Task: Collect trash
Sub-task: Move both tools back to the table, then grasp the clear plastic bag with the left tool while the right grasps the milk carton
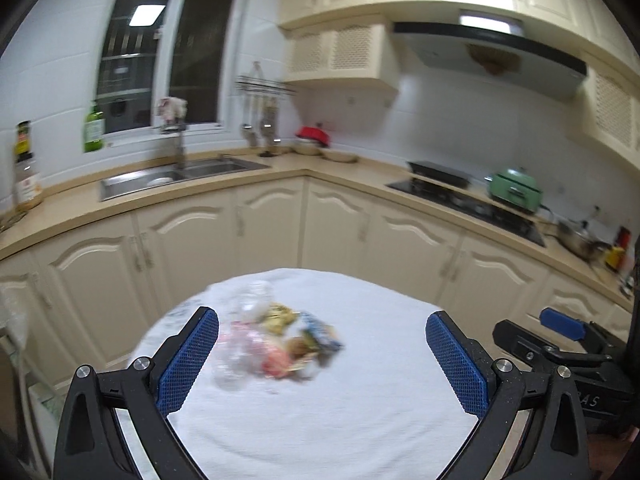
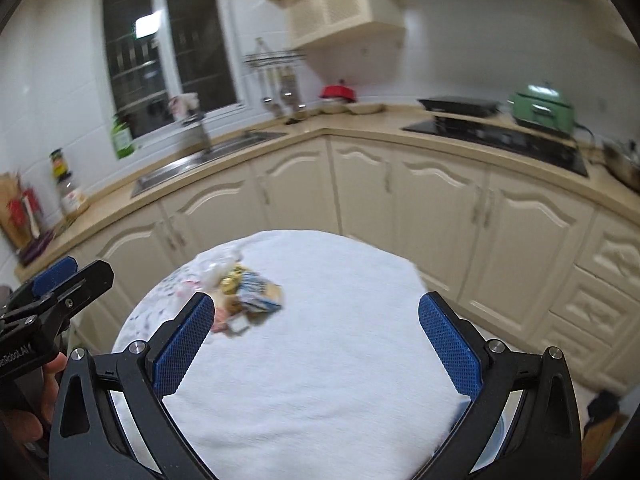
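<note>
Trash: a small heap of wrappers and clear plastic [image 1: 276, 344] lies on the round table with the white cloth [image 1: 360, 420]. It is blurry, so I cannot name each piece.
Where it is: in front of the left gripper [image 1: 322, 354], a bit toward its left finger. From the right gripper [image 2: 316, 334] it sits ahead and to the left, close to that gripper's left finger.
Left gripper: fingers spread wide, holding nothing, up above the cloth.
Right gripper: fingers spread wide too, holding nothing.
Why spread: I think the wide gap is there so a finger can go on each side of the heap.
Room to move: bare cloth lies all around the heap, most of it to the right.
Edges: the heap is nearer the far left rim of the table than the near rim.
Watch out: the two grippers are side by side, so they could bump.
</note>
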`<state>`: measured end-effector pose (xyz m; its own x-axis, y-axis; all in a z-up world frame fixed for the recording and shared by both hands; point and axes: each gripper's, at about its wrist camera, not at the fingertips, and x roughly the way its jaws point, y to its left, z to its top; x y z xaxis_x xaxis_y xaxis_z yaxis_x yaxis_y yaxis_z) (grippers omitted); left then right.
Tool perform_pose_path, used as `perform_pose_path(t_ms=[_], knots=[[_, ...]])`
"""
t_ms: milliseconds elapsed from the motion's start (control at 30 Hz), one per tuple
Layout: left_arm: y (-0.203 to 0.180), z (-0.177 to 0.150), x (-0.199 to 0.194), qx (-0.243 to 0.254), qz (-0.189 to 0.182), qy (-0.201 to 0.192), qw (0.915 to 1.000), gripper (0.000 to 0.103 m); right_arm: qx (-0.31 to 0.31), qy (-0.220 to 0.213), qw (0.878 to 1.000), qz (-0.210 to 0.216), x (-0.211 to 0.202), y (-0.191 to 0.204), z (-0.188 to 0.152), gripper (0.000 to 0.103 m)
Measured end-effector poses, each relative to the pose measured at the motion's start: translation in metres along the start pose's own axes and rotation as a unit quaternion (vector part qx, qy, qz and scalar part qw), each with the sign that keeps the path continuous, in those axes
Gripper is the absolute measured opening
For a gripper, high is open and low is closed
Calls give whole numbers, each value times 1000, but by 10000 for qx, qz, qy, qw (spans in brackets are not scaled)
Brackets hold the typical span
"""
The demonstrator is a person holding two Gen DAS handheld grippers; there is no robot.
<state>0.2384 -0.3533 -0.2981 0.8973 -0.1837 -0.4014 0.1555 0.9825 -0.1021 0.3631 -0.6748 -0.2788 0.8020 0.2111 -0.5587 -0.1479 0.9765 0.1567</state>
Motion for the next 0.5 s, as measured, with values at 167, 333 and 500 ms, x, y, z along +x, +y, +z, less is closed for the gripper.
perform_pose_path(t_ms=[167,333,500], knots=[[17,-14,-3,-158,351,104,9992,102,-250,134,9993,252,22,28,0,103],[28,-25,6,-268,527,362,9976,102,-427,448,9974,360,53,42,-3,103],[29,-20,36,-313,617,693,9952,102,-478,822,9943,486,90,47,-9,103]])
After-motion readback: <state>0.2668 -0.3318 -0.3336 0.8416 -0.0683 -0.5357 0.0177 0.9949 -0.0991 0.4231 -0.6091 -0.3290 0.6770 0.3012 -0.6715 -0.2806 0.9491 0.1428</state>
